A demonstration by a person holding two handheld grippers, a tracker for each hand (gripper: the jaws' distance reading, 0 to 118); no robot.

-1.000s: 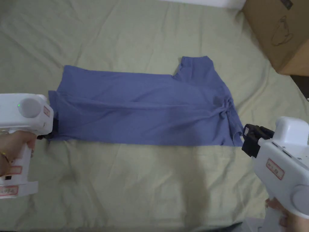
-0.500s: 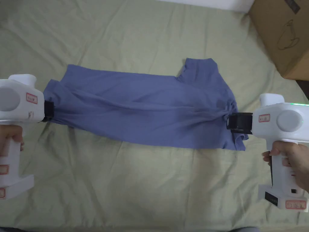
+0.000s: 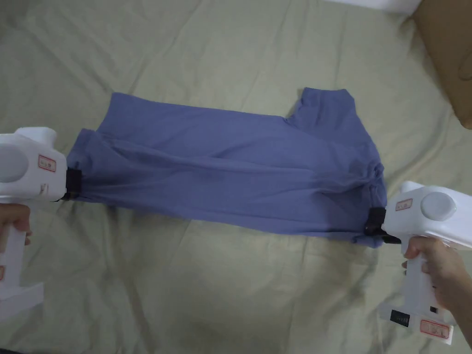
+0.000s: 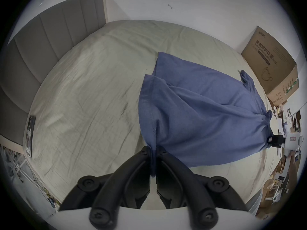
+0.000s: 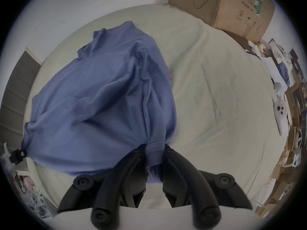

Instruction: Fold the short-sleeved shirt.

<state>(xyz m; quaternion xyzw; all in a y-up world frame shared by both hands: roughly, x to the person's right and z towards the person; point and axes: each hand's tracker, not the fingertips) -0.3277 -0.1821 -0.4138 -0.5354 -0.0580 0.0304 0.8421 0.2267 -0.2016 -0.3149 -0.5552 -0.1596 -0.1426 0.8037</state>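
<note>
1. My left tool (image 3: 73,183) is clenched on the hem end of the blue cotton short-sleeved shirt (image 3: 230,179).
2. My right tool (image 3: 375,222) is clenched on its shoulder end.
3. The shirt stretches between them, its long axis along the near edge of the pale green bed (image 3: 230,286).
4. The left gripper view adds a cardboard box (image 4: 274,64) at the bed's far corner.

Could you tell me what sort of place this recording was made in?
Probably a bedroom also used for storage: a bed sheet covers a mattress with a padded headboard, and a cardboard box stands by cluttered shelves.
</note>
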